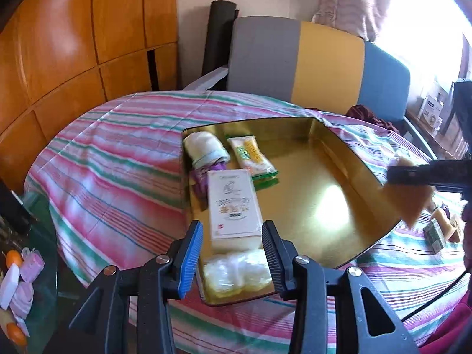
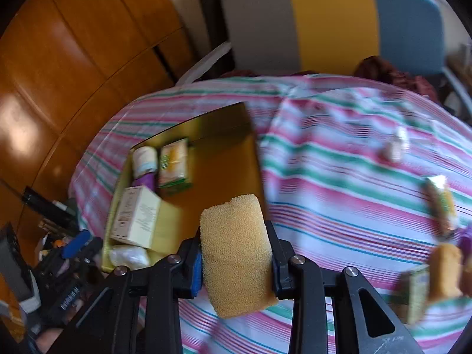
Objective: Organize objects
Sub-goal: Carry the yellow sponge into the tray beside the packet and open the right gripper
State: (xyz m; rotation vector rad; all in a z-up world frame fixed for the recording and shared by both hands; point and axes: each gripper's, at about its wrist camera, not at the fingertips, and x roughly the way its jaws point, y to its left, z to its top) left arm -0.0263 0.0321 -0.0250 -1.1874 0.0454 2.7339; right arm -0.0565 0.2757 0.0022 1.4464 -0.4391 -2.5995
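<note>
sponge point(image 2: 237, 253): yellow-orange
tray point(image 1: 295, 183): shiny gold
cloth point(image 1: 118, 147): striped in pink, white, green
box point(image 1: 233, 206): cream
packet point(image 1: 252, 155): green and yellow
chair point(image 1: 318, 65): banded grey, yellow, blue
cabinet point(image 1: 73, 44): orange-brown wood

A round table under a striped cloth point(image 1: 118, 147) fills the near scene. Beyond it stands a chair point(image 1: 324, 67) with grey, yellow and blue panels. Wooden cabinets point(image 1: 73, 44) line the left; a bright curtained window point(image 1: 419, 14) glows far right.

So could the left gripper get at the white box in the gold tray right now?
Probably yes: the left gripper hangs open just over the white box, nothing lies on top, and the right gripper, holding the sponge, is off to the side.
</note>
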